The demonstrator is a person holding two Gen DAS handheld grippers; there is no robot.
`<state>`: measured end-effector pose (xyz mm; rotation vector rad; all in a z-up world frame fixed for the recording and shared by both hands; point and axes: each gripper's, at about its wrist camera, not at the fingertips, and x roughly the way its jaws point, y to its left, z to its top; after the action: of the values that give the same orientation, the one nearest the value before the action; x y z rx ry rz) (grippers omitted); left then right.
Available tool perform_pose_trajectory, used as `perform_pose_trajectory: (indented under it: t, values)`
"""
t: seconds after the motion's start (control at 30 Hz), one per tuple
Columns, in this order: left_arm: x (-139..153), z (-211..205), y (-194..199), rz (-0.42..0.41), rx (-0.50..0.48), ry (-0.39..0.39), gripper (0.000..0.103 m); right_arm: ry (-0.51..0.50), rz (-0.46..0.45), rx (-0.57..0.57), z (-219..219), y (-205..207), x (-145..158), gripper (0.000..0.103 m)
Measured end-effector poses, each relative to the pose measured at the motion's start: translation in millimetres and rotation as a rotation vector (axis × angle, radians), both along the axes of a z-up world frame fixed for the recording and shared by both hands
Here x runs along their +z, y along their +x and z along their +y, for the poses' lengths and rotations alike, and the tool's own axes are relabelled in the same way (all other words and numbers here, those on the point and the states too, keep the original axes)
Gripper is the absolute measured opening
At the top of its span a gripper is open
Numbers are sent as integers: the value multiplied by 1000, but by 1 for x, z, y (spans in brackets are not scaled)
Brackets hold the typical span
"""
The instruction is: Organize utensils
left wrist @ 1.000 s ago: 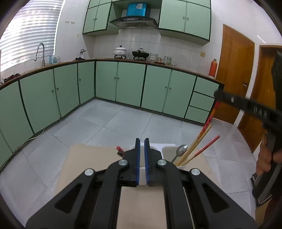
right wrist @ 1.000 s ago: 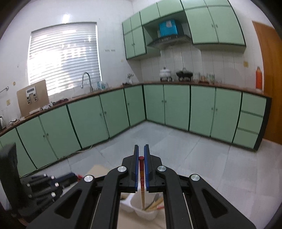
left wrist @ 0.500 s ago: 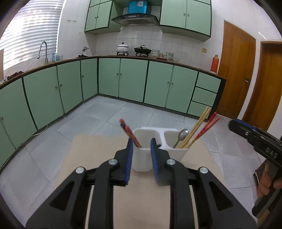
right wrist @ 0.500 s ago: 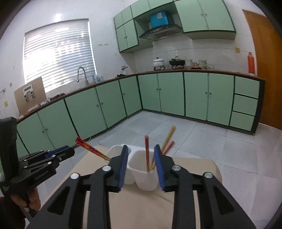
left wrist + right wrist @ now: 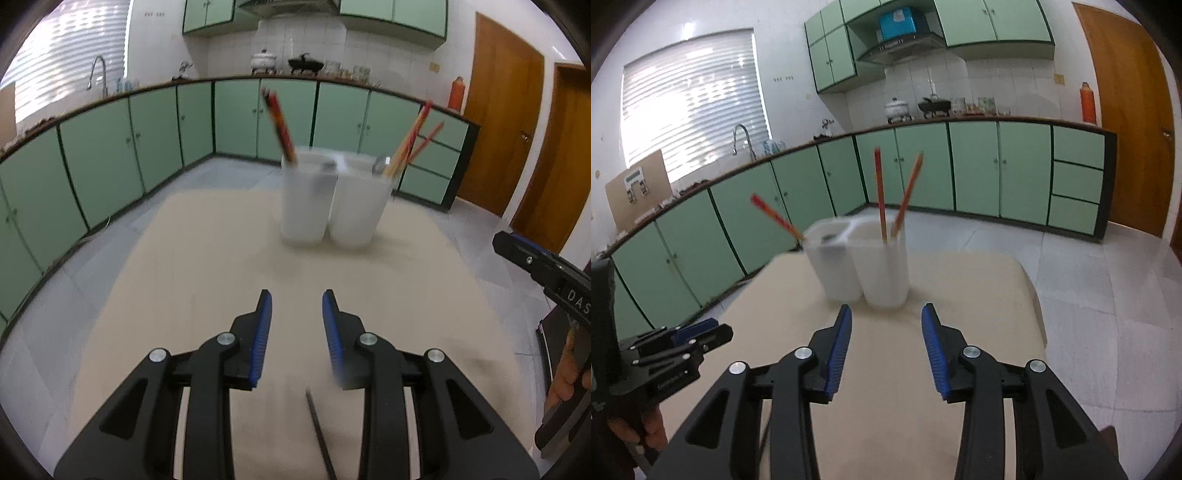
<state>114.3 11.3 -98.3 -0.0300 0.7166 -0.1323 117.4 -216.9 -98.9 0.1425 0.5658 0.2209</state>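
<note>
Setting: a green-cabinet kitchen is seen past a beige tabletop (image 5: pixel 207 266) on which a white two-compartment utensil holder (image 5: pixel 332 203) stands toward the far edge.

Holder contents: red-and-yellow chopsticks (image 5: pixel 279 123) are seen leaning from the left compartment, and more chopsticks (image 5: pixel 412 136) with a spoon bowl (image 5: pixel 380 164) from the right compartment; the view is blurred, so an exact count cannot be given.

Left gripper (image 5: pixel 297 328): shown with its jaws spread apart and nothing between them, held above the tabletop's near half, well apart from the holder.

Right gripper (image 5: pixel 886 332): shown likewise parted and empty, its blue-padded fingertips just short of the holder's base.

Remaining item: a thin dark stick (image 5: pixel 319 435), perhaps a chopstick, is seen lying on the tabletop at the near edge, below the left gripper; what it is cannot be told for certain.

Step in hand: a gap between placements is judged to be shown, with both tools free.

Next move: the dark stick would probably be picked up from the near edge; a low, narrow pinch along its shaft would be called for, then an upright drop into a compartment.
</note>
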Motion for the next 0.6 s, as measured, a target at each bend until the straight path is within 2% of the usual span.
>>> perform_pose_trajectory:
  t: [0.23,0.6]
  values:
    - [-36,-7,-32,63,-22,8,28,-10,26,15,8,-29,-25,39]
    - [-66,-18,-50,106,-15,28,28,-8,40,-4,6,-49,-42,39]
